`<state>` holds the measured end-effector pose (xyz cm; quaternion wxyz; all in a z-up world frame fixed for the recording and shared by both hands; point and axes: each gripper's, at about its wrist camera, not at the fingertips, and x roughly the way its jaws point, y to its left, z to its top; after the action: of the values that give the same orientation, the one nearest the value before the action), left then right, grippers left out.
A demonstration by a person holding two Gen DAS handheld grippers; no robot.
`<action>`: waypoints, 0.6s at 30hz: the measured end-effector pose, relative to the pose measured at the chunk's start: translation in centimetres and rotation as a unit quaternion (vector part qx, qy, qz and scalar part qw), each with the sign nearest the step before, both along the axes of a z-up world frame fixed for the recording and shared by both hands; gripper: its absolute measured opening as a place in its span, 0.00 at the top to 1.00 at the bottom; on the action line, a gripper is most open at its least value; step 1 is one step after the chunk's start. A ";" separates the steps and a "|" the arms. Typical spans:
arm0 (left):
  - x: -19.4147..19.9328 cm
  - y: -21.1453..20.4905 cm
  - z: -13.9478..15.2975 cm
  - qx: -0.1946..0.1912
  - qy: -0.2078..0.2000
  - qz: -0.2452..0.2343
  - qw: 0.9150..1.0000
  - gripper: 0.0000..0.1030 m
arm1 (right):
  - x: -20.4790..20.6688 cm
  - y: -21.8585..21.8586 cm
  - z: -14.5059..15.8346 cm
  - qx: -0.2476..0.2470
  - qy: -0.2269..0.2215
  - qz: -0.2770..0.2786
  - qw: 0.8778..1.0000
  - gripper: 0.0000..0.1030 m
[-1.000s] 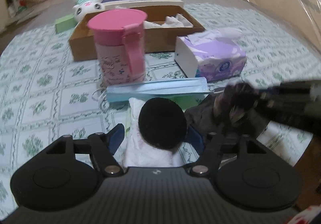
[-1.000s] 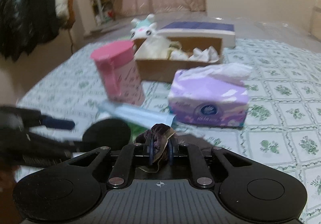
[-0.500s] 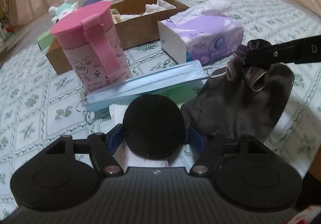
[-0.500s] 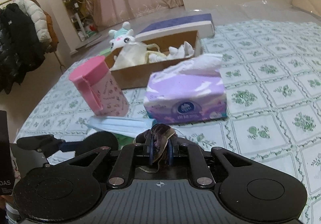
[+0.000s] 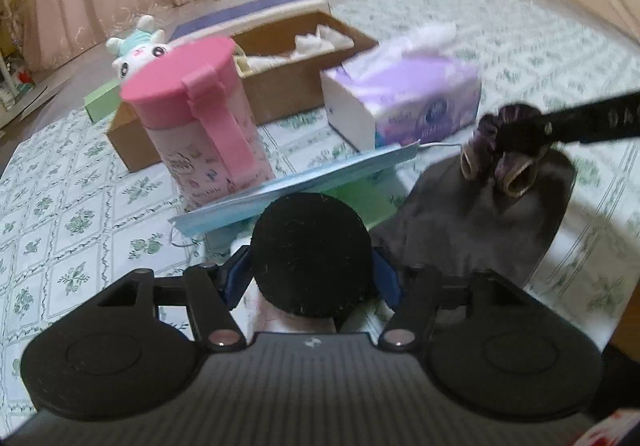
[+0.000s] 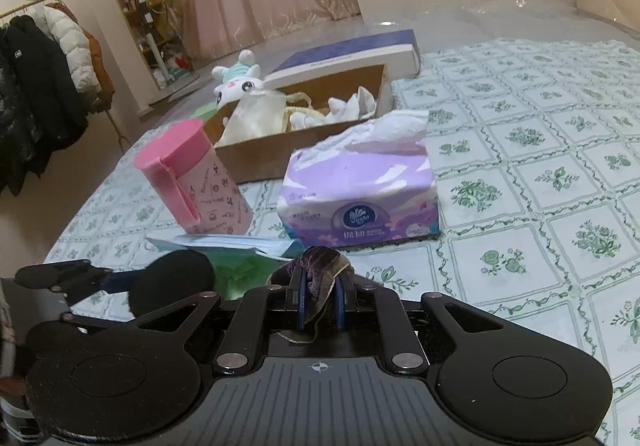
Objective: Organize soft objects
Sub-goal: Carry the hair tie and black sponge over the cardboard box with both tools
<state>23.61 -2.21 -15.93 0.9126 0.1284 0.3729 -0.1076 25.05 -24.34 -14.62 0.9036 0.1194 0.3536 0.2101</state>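
Note:
My left gripper has a black round soft pad between its blue fingers, which touch its sides; the jaws are closing on it. Something white shows under the pad; I cannot tell whether it is attached. In the right wrist view the pad is off the cloth at lower left. My right gripper is shut on the ruffled mouth of a dark purple velvet pouch. From the left wrist view, the pouch hangs from those fingers at right.
A pink lidded cup, a purple tissue pack, and a blue face mask lying on a green packet stand just ahead. Behind them are a cardboard box with white soft things and a white plush.
The right gripper has lifted the pouch off the cloth and drawn it up and right. The left wrist has rolled with the black pad still between its fingers.

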 end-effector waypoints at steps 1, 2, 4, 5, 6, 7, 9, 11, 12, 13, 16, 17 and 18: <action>-0.2 0.2 0.6 -0.010 -0.002 0.005 1.000 0.40 | -0.1 -0.2 0.2 0.002 -0.002 0.000 1.000 0.86; -0.3 0.4 1.1 -0.019 -0.004 0.008 1.000 0.40 | -0.3 -0.4 0.4 0.004 -0.005 0.000 1.000 0.86; -0.6 0.7 2.2 -0.041 -0.006 0.013 0.999 0.40 | -0.4 -0.6 0.9 0.009 -0.008 0.001 1.000 0.86; -0.7 0.8 2.6 -0.050 -0.006 0.013 0.999 0.40 | -0.4 -0.8 1.1 0.011 -0.009 0.001 1.000 0.86; -0.8 0.8 3.1 -0.058 -0.004 0.012 0.998 0.40 | -0.5 -0.9 1.3 0.012 -0.009 0.002 1.000 0.86; -0.8 0.9 3.5 -0.066 -0.001 0.011 0.998 0.40 | -0.6 -1.1 1.5 0.012 -0.011 0.003 1.000 0.86; -1.1 0.8 4.3 -0.077 0.000 0.012 0.997 0.40 | -0.7 -1.5 1.9 0.010 -0.016 0.002 1.000 0.86; -1.2 0.7 4.9 -0.083 -0.005 0.013 0.996 0.40 | -0.8 -2.0 2.2 0.007 -0.020 0.002 1.000 0.86; -1.2 0.6 5.2 -0.085 -0.007 0.014 0.996 0.40 | -0.8 -2.3 2.4 0.005 -0.023 0.002 1.000 0.86; -1.1 0.5 5.5 -0.087 -0.010 0.016 0.996 0.40 | -0.7 -2.5 2.6 0.001 -0.026 0.003 1.000 0.86; -0.4 0.1 5.9 -0.092 -0.016 0.022 0.995 0.40 | -0.3 -3.2 3.2 -0.011 -0.035 0.002 0.999 0.86; 0.0 -0.1 6.1 -0.095 -0.016 0.024 0.995 0.40 | 0.0 -3.5 3.4 -0.015 -0.039 0.002 0.999 0.86; 0.3 -0.3 6.2 -0.097 -0.015 0.025 0.995 0.40 | 0.3 -3.8 3.6 -0.017 -0.042 0.002 0.999 0.86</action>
<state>23.91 -2.54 -9.75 0.9287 0.0316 0.3501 -0.1181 25.32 -28.17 -11.06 0.9192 0.0943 0.3194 0.2102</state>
